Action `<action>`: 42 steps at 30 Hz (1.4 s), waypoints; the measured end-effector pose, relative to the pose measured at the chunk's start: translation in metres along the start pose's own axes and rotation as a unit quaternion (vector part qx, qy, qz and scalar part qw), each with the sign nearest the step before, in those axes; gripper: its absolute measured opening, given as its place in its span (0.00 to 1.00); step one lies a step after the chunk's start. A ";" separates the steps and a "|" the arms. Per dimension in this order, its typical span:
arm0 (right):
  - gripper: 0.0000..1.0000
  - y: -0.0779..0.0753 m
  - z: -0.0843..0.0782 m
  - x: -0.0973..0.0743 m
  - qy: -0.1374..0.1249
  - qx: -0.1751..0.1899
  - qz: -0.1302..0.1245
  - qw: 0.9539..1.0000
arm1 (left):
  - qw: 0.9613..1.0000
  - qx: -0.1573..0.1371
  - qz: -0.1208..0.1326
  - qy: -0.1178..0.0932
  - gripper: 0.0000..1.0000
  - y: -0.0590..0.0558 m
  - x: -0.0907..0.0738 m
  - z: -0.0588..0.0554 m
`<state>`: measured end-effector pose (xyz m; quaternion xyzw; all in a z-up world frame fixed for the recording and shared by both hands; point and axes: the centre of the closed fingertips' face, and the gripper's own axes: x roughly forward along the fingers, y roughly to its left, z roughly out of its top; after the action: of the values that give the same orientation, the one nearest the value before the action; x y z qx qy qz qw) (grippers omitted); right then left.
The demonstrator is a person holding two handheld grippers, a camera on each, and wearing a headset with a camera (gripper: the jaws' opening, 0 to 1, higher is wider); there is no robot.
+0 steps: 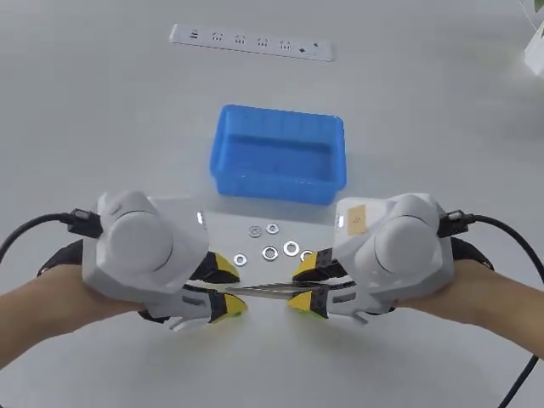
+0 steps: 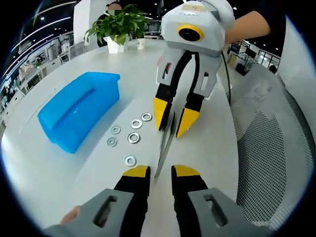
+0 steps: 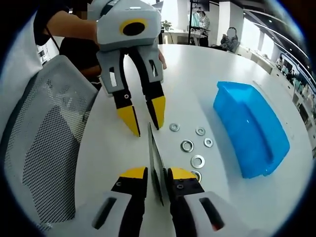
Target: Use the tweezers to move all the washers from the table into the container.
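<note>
Thin metal tweezers [image 1: 263,291] lie level between my two grippers, which face each other near the table's front edge. My right gripper [image 3: 158,174] is shut on the wider end of the tweezers [image 3: 154,153]. My left gripper [image 2: 160,173] is open, its jaws standing apart around the thin end of the tweezers [image 2: 165,145]. Several silver washers [image 1: 269,252] lie loose on the white table just behind the tweezers. Beyond them stands the blue container [image 1: 272,185], open on top. The washers [image 2: 134,138] and container [image 2: 74,108] sit left of the tweezers in the left gripper view.
A white power strip [image 1: 251,42] lies at the far side of the table. A potted plant [image 2: 118,27] stands on the table beyond the container. A grey mesh chair [image 3: 44,138] is at the table's near edge.
</note>
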<state>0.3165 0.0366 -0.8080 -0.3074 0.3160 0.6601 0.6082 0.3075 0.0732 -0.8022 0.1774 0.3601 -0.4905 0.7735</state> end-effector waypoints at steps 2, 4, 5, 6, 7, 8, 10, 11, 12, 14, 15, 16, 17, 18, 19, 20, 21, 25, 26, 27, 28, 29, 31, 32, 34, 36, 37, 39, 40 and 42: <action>0.16 -0.002 0.000 0.000 0.002 -0.006 -0.003 1.000 | 1.000 0.007 -0.005 0.007 0.20 -0.001 0.000 0.000; 0.15 -0.001 0.000 0.000 0.006 -0.006 0.002 1.000 | 1.000 0.002 -0.013 0.017 0.14 -0.004 0.001 -0.002; 0.14 -0.002 0.000 0.000 0.008 -0.009 0.001 1.000 | 1.000 0.007 -0.015 0.014 0.14 -0.005 0.001 0.000; 0.14 -0.002 0.000 0.000 0.009 -0.010 0.002 1.000 | 1.000 0.012 -0.016 0.016 0.13 -0.006 0.002 0.000; 0.14 -0.001 0.000 0.000 0.010 -0.009 0.002 1.000 | 1.000 0.013 -0.015 0.017 0.13 -0.005 0.002 0.000; 0.14 -0.001 0.000 0.000 0.011 -0.009 0.003 1.000 | 1.000 0.012 -0.014 0.018 0.13 -0.005 0.001 0.000; 0.13 -0.001 -0.001 0.000 0.013 -0.009 0.002 1.000 | 1.000 0.009 -0.011 0.016 0.12 -0.004 0.001 0.000; 0.13 -0.001 -0.001 0.000 0.013 -0.009 0.002 1.000 | 1.000 0.007 -0.012 0.014 0.12 -0.004 0.001 0.000; 0.13 -0.001 -0.001 -0.001 0.014 -0.010 0.002 1.000 | 1.000 0.003 -0.011 0.012 0.12 -0.004 0.001 0.000; 0.13 0.001 -0.002 -0.001 0.018 -0.016 0.005 1.000 | 1.000 0.003 -0.010 0.011 0.11 -0.003 0.001 0.000; 0.13 0.001 -0.002 -0.001 0.018 -0.018 0.005 1.000 | 1.000 0.005 -0.009 0.011 0.10 -0.002 0.001 0.000; 0.13 0.001 -0.002 -0.001 0.018 -0.019 0.005 1.000 | 1.000 0.007 -0.007 0.012 0.10 -0.001 0.002 0.000; 0.12 0.001 -0.002 -0.001 0.018 -0.019 0.005 1.000 | 1.000 0.009 -0.006 0.013 0.09 -0.001 0.002 0.000; 0.12 0.001 -0.002 -0.001 0.018 -0.019 0.005 1.000 | 1.000 0.011 -0.006 0.015 0.07 -0.001 0.002 0.000; 0.12 0.000 -0.002 -0.001 0.019 -0.019 0.005 1.000 | 1.000 0.013 -0.012 0.011 0.07 -0.003 0.004 0.002; 0.12 0.000 -0.002 -0.001 0.019 -0.019 0.004 1.000 | 1.000 0.011 -0.010 0.015 0.07 -0.002 0.004 0.001; 0.11 0.000 -0.002 -0.001 0.019 -0.016 0.002 1.000 | 1.000 0.012 -0.011 0.014 0.07 -0.002 0.004 0.002; 0.10 -0.001 -0.002 -0.001 0.020 -0.016 0.000 1.000 | 1.000 0.006 -0.012 0.013 0.07 -0.002 0.003 0.001; 0.10 -0.001 -0.002 -0.001 0.021 -0.018 0.000 1.000 | 1.000 0.007 -0.012 0.013 0.07 -0.002 0.003 0.001; 0.09 -0.001 -0.001 -0.001 0.022 -0.020 -0.001 1.000 | 1.000 0.008 -0.013 0.014 0.07 -0.002 0.003 0.001; 0.09 -0.001 -0.001 -0.001 0.023 -0.023 -0.002 0.999 | 1.000 0.012 -0.014 0.015 0.06 -0.003 0.003 0.001; 0.09 -0.001 -0.001 -0.001 0.024 -0.027 -0.003 0.999 | 1.000 0.004 -0.019 0.013 0.06 -0.005 0.003 0.001; 0.10 -0.001 -0.001 -0.001 0.017 -0.026 -0.003 1.000 | 0.999 -0.030 -0.025 0.007 0.06 -0.005 0.001 -0.001; 0.10 0.000 0.000 0.000 0.007 -0.013 0.000 1.000 | 0.999 -0.025 -0.024 0.006 0.06 -0.003 0.000 -0.002; 0.10 0.000 0.001 0.000 0.003 -0.006 0.001 1.000 | 0.999 -0.025 -0.026 0.008 0.06 -0.005 0.000 -0.002; 0.10 0.000 0.001 0.000 0.002 -0.007 0.001 1.000 | 0.999 -0.023 -0.027 0.007 0.06 -0.005 -0.003 -0.001; 0.09 0.001 0.001 0.001 0.003 -0.011 0.001 1.000 | 0.999 -0.024 -0.028 0.006 0.06 -0.006 -0.004 0.000; 0.09 0.004 0.002 0.001 0.001 -0.013 0.007 1.000 | 0.999 -0.033 -0.038 0.002 0.06 -0.009 -0.008 0.002; 0.09 0.005 0.002 0.000 -0.004 -0.010 0.011 1.000 | 0.999 -0.033 -0.039 0.002 0.06 -0.010 -0.009 0.002; 0.09 0.005 0.004 -0.002 -0.017 0.000 0.007 1.000 | 0.999 -0.031 -0.038 -0.002 0.06 -0.010 -0.013 0.004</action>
<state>0.3119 0.0389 -0.8038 -0.2938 0.3084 0.6695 0.6086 0.2967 0.0744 -0.7889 0.1388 0.3802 -0.5085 0.7600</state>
